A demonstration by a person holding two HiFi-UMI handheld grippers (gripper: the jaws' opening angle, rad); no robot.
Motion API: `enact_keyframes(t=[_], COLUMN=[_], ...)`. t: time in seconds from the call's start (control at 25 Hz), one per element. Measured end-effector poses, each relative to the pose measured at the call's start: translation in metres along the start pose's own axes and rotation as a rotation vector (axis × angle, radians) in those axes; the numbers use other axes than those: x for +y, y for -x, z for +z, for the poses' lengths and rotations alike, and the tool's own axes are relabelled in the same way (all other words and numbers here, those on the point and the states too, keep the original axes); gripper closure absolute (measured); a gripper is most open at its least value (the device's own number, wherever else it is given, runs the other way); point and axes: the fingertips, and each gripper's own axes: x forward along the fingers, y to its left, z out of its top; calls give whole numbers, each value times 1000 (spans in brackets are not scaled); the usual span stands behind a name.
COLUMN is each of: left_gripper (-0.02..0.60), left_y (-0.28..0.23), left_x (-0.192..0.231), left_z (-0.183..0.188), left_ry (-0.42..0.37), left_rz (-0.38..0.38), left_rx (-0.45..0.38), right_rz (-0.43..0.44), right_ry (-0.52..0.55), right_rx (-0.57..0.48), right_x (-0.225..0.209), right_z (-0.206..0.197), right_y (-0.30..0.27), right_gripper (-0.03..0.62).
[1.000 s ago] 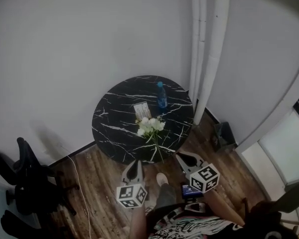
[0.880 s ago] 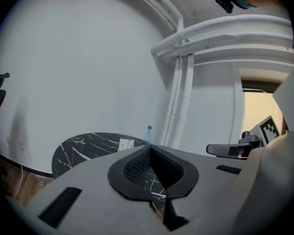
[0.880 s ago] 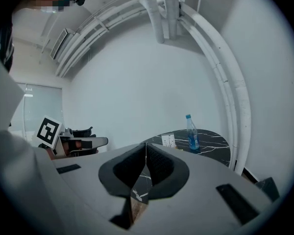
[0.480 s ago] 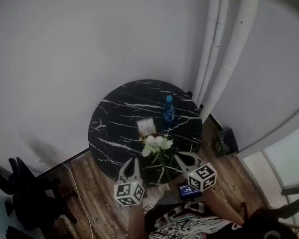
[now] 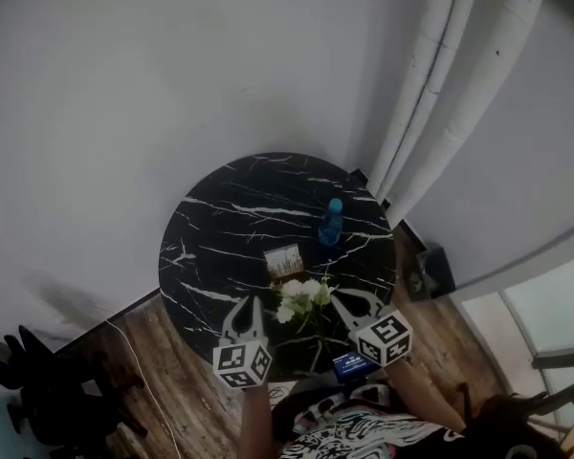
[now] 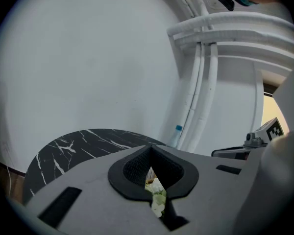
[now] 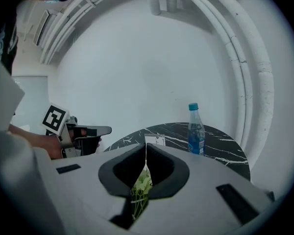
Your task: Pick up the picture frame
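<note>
The picture frame (image 5: 284, 261) stands near the middle of a round black marble surface (image 5: 210, 247), with a blue bottle (image 5: 331, 223) just behind it to the right and a bunch of white flowers (image 5: 301, 295) just in front of it.

Both tools hang over the near edge of the surface, well short of the frame. The left tool (image 5: 247, 302) is to the left of the flowers and the right tool (image 5: 337, 296) to their right, so the frame lies ahead and between them, with the flowers in the way.

Each tool has its jaws closed together with nothing gripped. In the right gripper view the frame (image 7: 156, 140) shows just above the joined tips of the right tool (image 7: 146, 150), and the bottle (image 7: 196, 131) stands to its right. In the left gripper view only the flowers (image 6: 157, 192) show through the slot below the left tool's (image 6: 150, 150) tips.
</note>
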Motion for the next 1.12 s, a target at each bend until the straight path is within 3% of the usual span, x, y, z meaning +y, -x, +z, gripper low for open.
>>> enact_keyframes(t=[0.36, 0.72, 1.12], left_gripper=[568, 568, 566], left_y=[-17, -15, -21], left_x=[-1, 13, 21], left_z=[-14, -6, -18], left_ry=[19, 11, -1], left_rz=[-35, -1, 6], left_rx=[34, 9, 51], right_rz=[-40, -25, -23], right_ry=[-11, 28, 5], right_rx=[24, 26, 45], right_x=[-15, -15, -32], right_z=[-5, -5, -12], right_y=[3, 0, -14], right_gripper=[576, 576, 576])
